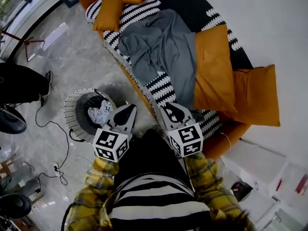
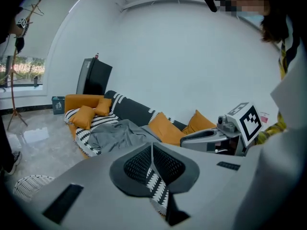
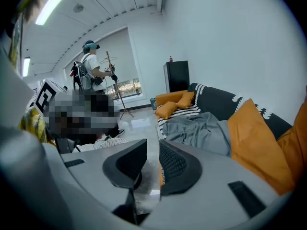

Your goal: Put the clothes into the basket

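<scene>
The left gripper (image 1: 126, 110) has its jaws fully closed on a fold of the striped garment (image 2: 157, 188), which is pinched between the pads and trails out below them. The right gripper (image 3: 152, 159) has its jaws a narrow gap apart, and only floor shows through that gap. From the head view, the garment hangs under both grippers, close in front of the person. It is black at the top with broad black and white bands lower down. The basket (image 1: 72, 112) stands on the floor just left of the left gripper, with a white cloth (image 1: 100, 113) inside. A grey garment (image 1: 159, 47) lies spread on the sofa (image 1: 211, 81).
</scene>
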{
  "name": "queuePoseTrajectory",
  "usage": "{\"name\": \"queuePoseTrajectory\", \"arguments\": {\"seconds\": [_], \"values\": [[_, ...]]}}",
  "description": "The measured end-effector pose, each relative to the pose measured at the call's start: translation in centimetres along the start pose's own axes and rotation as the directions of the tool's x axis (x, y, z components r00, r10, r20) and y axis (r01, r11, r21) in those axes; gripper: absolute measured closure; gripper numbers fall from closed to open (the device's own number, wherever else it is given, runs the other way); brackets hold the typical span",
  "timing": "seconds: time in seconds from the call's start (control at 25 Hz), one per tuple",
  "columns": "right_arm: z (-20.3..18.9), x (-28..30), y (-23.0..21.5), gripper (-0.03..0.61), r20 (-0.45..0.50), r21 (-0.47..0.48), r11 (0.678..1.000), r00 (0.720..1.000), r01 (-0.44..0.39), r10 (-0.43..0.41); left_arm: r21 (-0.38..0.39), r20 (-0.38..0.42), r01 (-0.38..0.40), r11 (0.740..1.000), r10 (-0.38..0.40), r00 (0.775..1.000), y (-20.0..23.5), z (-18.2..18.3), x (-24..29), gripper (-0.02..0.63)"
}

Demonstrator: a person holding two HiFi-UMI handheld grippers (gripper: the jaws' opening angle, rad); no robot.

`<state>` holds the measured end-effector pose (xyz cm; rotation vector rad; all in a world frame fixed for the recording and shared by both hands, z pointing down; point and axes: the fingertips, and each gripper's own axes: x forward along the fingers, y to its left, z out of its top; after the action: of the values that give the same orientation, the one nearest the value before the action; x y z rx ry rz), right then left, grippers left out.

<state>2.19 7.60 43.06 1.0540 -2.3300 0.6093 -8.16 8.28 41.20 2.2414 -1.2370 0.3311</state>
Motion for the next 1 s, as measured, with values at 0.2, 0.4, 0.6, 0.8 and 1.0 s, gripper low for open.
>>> {"name": "queuePoseTrajectory", "arguments": {"seconds": [0.2,0.4,0.6,0.8,1.0], "values": [[-0.9,-2.2,-4.4,0.482,0.004,0.034,0.999,0.999,0.038,-0.039,0.008,-0.02,0.037,0.999,-0.037,0.999,-3.4,0.4,3.9,0.589],[-1.6,-4.1,-8.5,0.482,0.012,0.056,0.997,0.998,0.057,-0.058,0.002,-0.013,0.05,0.999,-0.05,0.999,-6.4,0.9,7.1,0.589],[-1.6,-5.3,-10.8,0.482,0.038,0.075,0.996,0.998,0.055,-0.058,0.01,-0.027,0.044,0.999,-0.043,0.999,-7.8,0.9,8.9,0.589],[-2.0,-5.6,-12.1,0.48,0.049,0.102,0.994,0.998,0.039,-0.045,0.018,-0.05,0.035,0.999,-0.034,0.998,-8.9,0.5,9.8,0.588],[-1.3,-5.5,-12.8,0.48,0.058,0.111,0.993,0.997,0.044,-0.051,0.024,-0.054,0.029,0.999,-0.027,0.998,-8.4,1.2,10.4,0.588]]}}
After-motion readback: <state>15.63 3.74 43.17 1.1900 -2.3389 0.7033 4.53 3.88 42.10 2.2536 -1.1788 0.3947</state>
